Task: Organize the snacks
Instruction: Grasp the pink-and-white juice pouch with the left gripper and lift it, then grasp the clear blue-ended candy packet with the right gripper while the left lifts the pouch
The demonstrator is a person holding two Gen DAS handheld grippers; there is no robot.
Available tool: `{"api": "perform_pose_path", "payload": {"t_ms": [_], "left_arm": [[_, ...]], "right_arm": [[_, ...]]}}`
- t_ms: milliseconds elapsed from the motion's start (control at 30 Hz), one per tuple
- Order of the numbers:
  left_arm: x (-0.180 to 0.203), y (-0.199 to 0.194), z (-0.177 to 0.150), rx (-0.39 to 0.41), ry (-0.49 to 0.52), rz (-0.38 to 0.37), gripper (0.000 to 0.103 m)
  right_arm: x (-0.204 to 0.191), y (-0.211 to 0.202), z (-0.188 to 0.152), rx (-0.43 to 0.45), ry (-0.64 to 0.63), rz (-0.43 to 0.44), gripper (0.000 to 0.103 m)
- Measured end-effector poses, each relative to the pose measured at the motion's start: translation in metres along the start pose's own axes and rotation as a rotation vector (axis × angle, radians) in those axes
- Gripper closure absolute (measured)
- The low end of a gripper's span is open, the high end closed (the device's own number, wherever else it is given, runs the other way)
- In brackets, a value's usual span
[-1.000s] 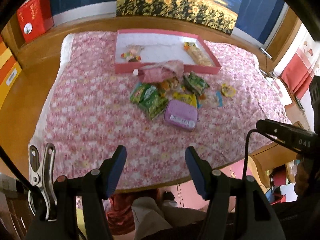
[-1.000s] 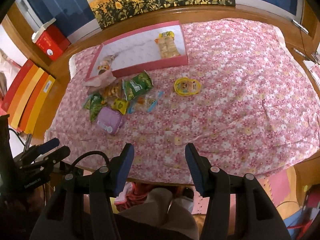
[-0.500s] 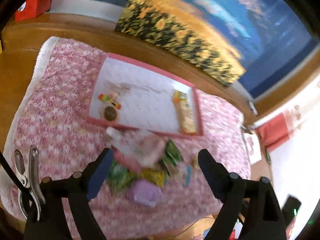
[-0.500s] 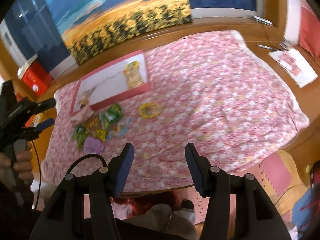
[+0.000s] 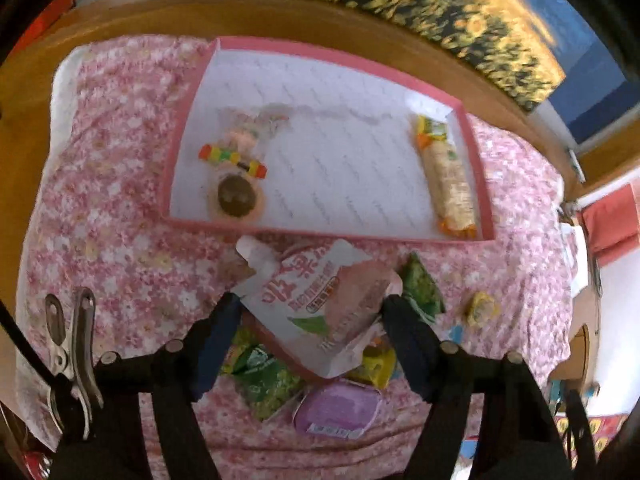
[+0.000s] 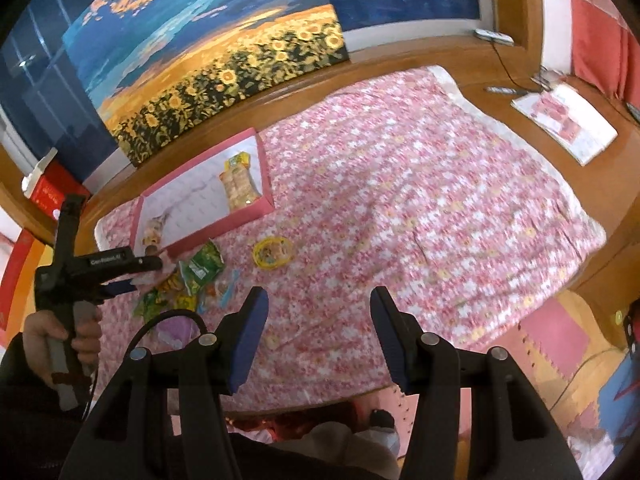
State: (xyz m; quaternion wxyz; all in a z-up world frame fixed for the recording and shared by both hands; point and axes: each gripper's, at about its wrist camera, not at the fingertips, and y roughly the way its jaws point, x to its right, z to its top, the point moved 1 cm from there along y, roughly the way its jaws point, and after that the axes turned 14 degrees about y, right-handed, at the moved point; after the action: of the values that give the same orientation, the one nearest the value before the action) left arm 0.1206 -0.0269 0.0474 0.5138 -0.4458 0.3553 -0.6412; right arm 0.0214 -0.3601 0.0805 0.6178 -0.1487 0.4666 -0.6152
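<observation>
A pink-rimmed tray [image 5: 320, 54] [image 6: 244, 216] lies on the pink floral cloth [image 5: 104, 208]. It holds a cracker pack [image 5: 448, 176], a colourful candy stick [image 5: 232, 158] and a round brown snack [image 5: 236, 198]. My left gripper [image 5: 312, 316] is open, its fingers on either side of a white and pink spouted pouch [image 5: 316, 296] atop a snack pile: green bags [image 5: 264, 380], a purple cup [image 5: 340, 408]. My right gripper [image 6: 318, 316] is open and empty above the cloth. A yellow round snack [image 6: 274, 252] lies apart.
A sunflower painting [image 6: 224, 64] leans behind the tray. A red box [image 6: 50, 192] stands at the left. A booklet [image 6: 564, 120] and cables lie on the wooden ledge at the right. The cloth's right half [image 6: 440, 184] carries nothing.
My left gripper has moved forward and down over the snack pile, now straddling the pouch. My right gripper has risen and pulled back, staying open.
</observation>
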Motion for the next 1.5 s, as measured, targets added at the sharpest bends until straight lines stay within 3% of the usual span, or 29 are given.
{"api": "perform_pose_path", "payload": {"t_ms": [133, 267, 433, 567, 700, 767, 867, 933, 1000, 1067, 1100, 1167, 1200, 1367, 1500], "left_arm": [[-0.006, -0.034, -0.016, 0.092, 0.061, -0.012, 0.028], [-0.02, -0.054, -0.043, 0.128, 0.131, -0.026, 0.028], [-0.048, -0.047, -0.077, 0.058, 0.114, 0.06, 0.028], [-0.071, -0.039, -0.102, 0.006, 0.054, 0.1, 0.026], [-0.092, -0.032, -0.124, -0.091, -0.02, 0.206, 0.021], [-0.096, -0.041, -0.129, -0.087, -0.061, 0.204, 0.02], [-0.098, -0.058, -0.13, -0.041, -0.073, 0.179, 0.012], [-0.101, -0.062, -0.131, -0.04, -0.077, 0.175, 0.012], [-0.103, -0.065, -0.129, -0.038, -0.098, 0.143, 0.012], [-0.1, -0.065, -0.122, -0.025, -0.087, 0.139, 0.011], [-0.098, -0.063, -0.117, -0.019, -0.066, 0.142, 0.01], [-0.094, -0.055, -0.11, -0.041, -0.042, 0.158, 0.01], [-0.093, -0.047, -0.106, -0.055, -0.042, 0.152, 0.01], [-0.107, -0.015, -0.102, -0.12, -0.148, 0.072, 0.014], [-0.114, -0.019, -0.106, -0.103, -0.211, 0.057, 0.018]], "right_arm": [[-0.016, 0.005, 0.005, 0.01, -0.059, 0.021, 0.049], [-0.031, 0.026, 0.004, -0.066, -0.106, 0.083, 0.049], [-0.052, 0.069, -0.001, -0.19, -0.172, 0.133, 0.049], [-0.077, 0.092, -0.015, -0.235, -0.266, 0.146, 0.049], [-0.103, 0.103, -0.027, -0.244, -0.381, 0.167, 0.049], [-0.109, 0.111, -0.029, -0.273, -0.371, 0.184, 0.049], [-0.111, 0.124, -0.03, -0.302, -0.316, 0.161, 0.046], [-0.112, 0.132, -0.032, -0.278, -0.305, 0.103, 0.024], [-0.113, 0.142, -0.034, -0.249, -0.297, 0.032, 0.023], [-0.111, 0.15, -0.035, -0.239, -0.269, 0.014, 0.023], [-0.11, 0.153, -0.035, -0.244, -0.251, 0.022, 0.026], [-0.11, 0.164, -0.037, -0.287, -0.223, 0.036, 0.059], [-0.11, 0.166, -0.038, -0.281, -0.221, 0.021, 0.064], [-0.107, 0.153, -0.041, -0.258, -0.243, 0.04, 0.067], [-0.091, 0.133, -0.035, -0.246, -0.225, 0.115, 0.067]]}}
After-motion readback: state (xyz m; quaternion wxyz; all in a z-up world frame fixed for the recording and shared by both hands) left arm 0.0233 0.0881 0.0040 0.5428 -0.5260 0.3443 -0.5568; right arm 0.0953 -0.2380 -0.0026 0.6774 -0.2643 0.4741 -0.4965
